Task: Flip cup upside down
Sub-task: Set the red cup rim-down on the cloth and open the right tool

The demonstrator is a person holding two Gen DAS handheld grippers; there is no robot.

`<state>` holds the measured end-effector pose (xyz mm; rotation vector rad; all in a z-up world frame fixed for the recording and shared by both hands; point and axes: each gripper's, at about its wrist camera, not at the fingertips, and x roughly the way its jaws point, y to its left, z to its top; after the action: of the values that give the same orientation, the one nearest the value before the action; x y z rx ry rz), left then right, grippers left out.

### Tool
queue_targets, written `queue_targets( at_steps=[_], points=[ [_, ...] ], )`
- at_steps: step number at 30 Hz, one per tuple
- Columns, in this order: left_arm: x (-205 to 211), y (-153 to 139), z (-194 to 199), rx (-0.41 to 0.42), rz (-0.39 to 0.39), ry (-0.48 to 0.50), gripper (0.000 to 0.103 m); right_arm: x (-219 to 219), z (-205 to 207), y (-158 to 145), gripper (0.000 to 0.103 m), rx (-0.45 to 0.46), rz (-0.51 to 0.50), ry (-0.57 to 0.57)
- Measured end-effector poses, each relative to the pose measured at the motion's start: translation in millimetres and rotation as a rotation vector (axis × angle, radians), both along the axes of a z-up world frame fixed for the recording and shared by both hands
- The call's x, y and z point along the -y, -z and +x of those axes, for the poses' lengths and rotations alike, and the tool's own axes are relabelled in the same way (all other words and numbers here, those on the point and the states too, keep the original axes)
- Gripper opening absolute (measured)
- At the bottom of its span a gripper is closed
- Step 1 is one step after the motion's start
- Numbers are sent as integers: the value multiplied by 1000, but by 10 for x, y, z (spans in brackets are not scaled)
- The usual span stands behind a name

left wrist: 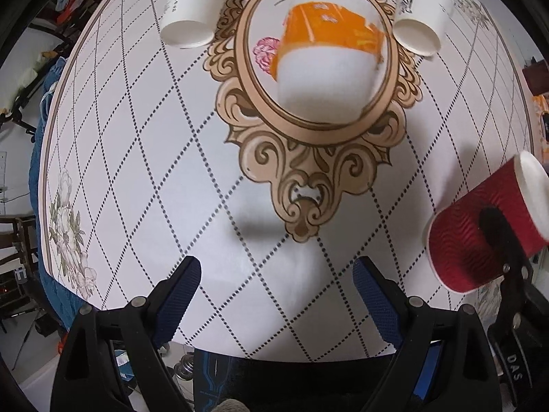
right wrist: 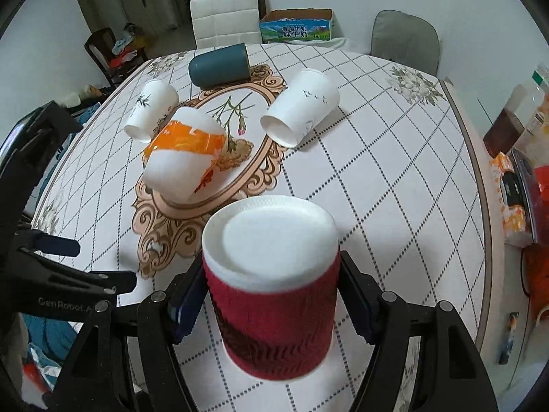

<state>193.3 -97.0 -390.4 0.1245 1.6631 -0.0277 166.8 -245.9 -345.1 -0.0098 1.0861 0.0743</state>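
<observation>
My right gripper (right wrist: 271, 295) is shut on a red ribbed paper cup (right wrist: 274, 316), held above the table with its white base turned up and toward the camera. The cup also shows in the left wrist view (left wrist: 480, 237) at the right edge, tilted. My left gripper (left wrist: 278, 292) is open and empty above the near part of the table; it shows in the right wrist view (right wrist: 61, 257) at the left. An orange-and-white cup (left wrist: 326, 55) is blurred over the oval medallion, tilted with its mouth down-left (right wrist: 185, 154).
Two white paper cups lie on their sides, one left (left wrist: 192, 7) (right wrist: 151, 110), one right (left wrist: 420, 13) (right wrist: 302, 106). A dark blue cup (right wrist: 219, 63) lies at the back. Bottles and boxes (right wrist: 518, 158) line the table's right edge. Chairs (right wrist: 224, 17) stand behind.
</observation>
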Motion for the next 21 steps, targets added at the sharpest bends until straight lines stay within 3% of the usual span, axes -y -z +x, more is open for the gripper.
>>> queue_targets(
  at_steps=[10, 12, 14, 18, 21],
  points=[
    [12, -154, -286, 47, -1, -27, 90, 37, -217, 119, 76, -102, -3, 27],
    [-48, -215, -380, 72, 7, -28, 90, 56, -257, 98, 84, -115, 1, 41],
    [-77, -342, -475, 105, 16, -23, 90, 108, -309, 29, 92, -128, -2, 68],
    [-52, -621, -582, 159, 6, 1, 91, 208, -485, -205, 96, -136, -15, 120],
    [-14, -868, -677, 214, -13, 30, 99, 279, -688, -475, 96, -102, -34, 170]
  ],
)
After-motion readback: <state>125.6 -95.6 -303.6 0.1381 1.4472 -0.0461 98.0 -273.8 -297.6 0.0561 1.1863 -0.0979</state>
